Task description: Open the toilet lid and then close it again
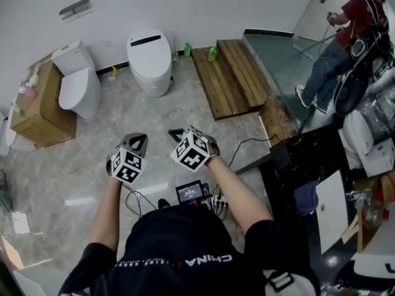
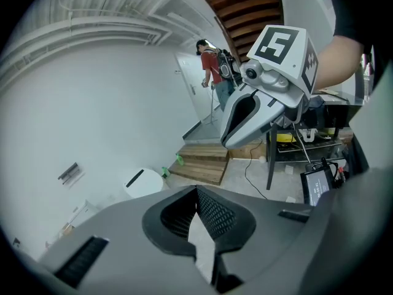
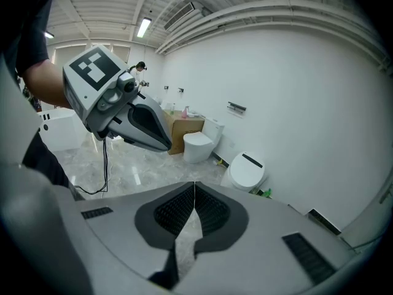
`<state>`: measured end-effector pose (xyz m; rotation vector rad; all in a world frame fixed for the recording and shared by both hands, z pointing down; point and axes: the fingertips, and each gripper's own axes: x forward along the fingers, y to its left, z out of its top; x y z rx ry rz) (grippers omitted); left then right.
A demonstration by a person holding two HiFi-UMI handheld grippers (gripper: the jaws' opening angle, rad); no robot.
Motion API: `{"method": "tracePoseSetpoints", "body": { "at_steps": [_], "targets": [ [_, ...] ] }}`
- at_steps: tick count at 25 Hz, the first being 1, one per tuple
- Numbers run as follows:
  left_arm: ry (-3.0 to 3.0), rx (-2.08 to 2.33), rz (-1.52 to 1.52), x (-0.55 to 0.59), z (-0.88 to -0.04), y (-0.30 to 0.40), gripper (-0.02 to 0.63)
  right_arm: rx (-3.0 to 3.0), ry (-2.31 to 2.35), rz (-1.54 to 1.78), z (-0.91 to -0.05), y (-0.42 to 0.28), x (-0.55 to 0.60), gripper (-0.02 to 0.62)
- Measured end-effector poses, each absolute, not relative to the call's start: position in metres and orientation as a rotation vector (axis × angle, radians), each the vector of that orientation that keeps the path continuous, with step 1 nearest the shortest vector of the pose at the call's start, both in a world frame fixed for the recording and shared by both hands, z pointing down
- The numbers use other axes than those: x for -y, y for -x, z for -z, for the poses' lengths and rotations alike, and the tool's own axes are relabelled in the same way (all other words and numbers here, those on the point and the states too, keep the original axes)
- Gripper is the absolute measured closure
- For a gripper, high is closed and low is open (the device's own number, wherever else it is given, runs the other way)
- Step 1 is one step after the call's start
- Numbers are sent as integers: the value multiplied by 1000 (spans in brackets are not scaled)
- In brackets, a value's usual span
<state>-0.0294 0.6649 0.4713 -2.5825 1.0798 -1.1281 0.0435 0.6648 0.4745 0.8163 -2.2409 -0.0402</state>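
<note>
A pale marble floor point(image 1: 123, 122) runs to a white wall point(image 1: 203, 5), and the task is not yet under way. The person stands well back from everything along that wall.

A wooden platform point(image 1: 231, 73) lies to the right. Two white toilets stand against the wall. The rounded toilet point(image 1: 149, 63) is almost straight ahead, and a second toilet point(image 1: 80, 88) stands left of it beside a cardboard box point(image 1: 37, 110). Both have their lids down. Which one is meant I cannot tell, though the rounded one looks the likelier target.

The left gripper point(image 1: 138, 138) and right gripper point(image 1: 178, 132) are held side by side at waist height, tilted down. Each has its jaws pressed together with nothing between them.

The step in hand is the approach, and it is best done like this:
- Walk up square to the bowl, minding the cable point(image 1: 247, 145) on the floor.
- Stop close enough to reach the front edge of the lid point(image 1: 148, 47) without leaning.
- One gripper is probably enough: part its jaws, or slip the closed tips under the lid's front lip.
- Lift along the hinge's arc until the lid rests back, then lower it under control so it does not drop.
</note>
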Motion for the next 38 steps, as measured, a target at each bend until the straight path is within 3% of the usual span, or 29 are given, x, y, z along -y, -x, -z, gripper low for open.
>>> {"method": "tracePoseSetpoints", "body": {
  "at_steps": [26,38],
  "targets": [
    [2576,-1215,1169,-642,-495,-19,595,2288,-772,-73,-511,-113,-636,581],
    [2668,-1157,1119,-529,-517,-21,595,2234,-800,-143,-537,-120,-542,580]
  ]
}}
